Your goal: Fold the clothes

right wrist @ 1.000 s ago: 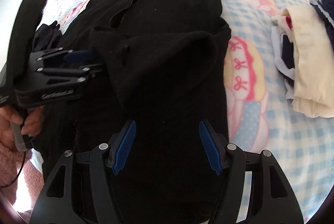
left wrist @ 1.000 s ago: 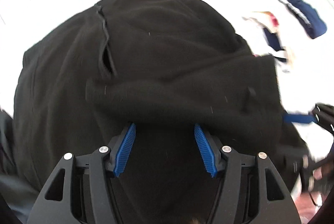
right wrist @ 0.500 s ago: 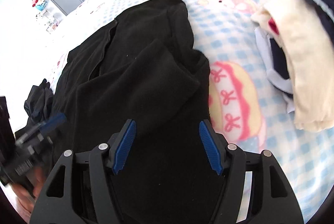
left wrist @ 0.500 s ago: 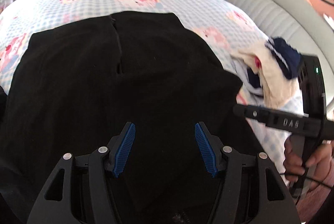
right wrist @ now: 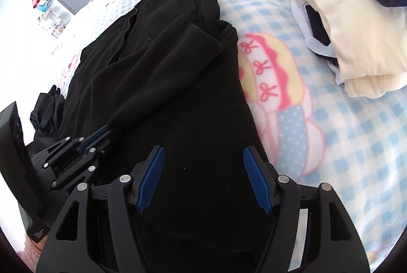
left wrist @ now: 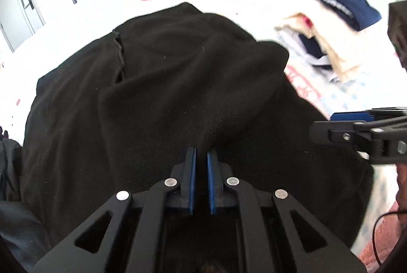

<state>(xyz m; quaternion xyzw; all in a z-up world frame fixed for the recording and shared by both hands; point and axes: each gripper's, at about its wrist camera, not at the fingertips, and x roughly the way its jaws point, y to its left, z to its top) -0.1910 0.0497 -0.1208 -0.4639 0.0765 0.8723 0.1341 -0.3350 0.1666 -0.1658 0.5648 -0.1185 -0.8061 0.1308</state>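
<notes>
A black fleece zip-front jacket (right wrist: 178, 84) lies spread on the bed (right wrist: 343, 145), reaching from its near edge toward the far side, one sleeve (right wrist: 162, 69) crossed over the body; your left gripper (left wrist: 201, 166) has just been closing and now stands clamped on a ridge of that fleece near the near edge; your right gripper (right wrist: 203, 178) hangs over the jacket's lower body with jaws apart and nothing between them. Expect the fleece to be soft, light and limp, thick enough to bunch and grippy enough not to slide, so a pinch on one layer may drag the layers beneath; take the hem corners or the sleeve cuff, not the middle. A pile of cream and navy folded clothes (right wrist: 356, 26) sits apart toward the bed's right edge.
</notes>
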